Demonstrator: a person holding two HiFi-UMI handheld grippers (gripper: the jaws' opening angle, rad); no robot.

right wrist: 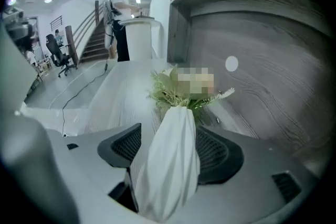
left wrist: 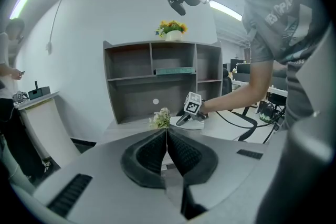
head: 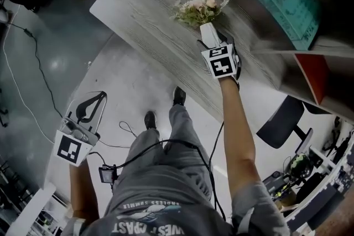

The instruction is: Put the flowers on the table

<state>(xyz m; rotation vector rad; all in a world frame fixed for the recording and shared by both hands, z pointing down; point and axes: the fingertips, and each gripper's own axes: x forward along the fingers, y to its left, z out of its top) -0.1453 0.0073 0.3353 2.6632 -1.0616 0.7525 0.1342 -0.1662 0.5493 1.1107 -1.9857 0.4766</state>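
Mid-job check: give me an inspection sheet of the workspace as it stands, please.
Surface: grey wooden table, only the flowers on it.
Job's things: flowers in a white wrap, resting on the table near the shelf unit.
Clutter: nothing seen.
Grippers: right gripper open, white wrap between its jaws; left gripper shut, empty, low over the floor.
Cables: black cable on the floor; another across the person's trousers.
Surroundings: office chair, yellow flowers atop the shelf unit.
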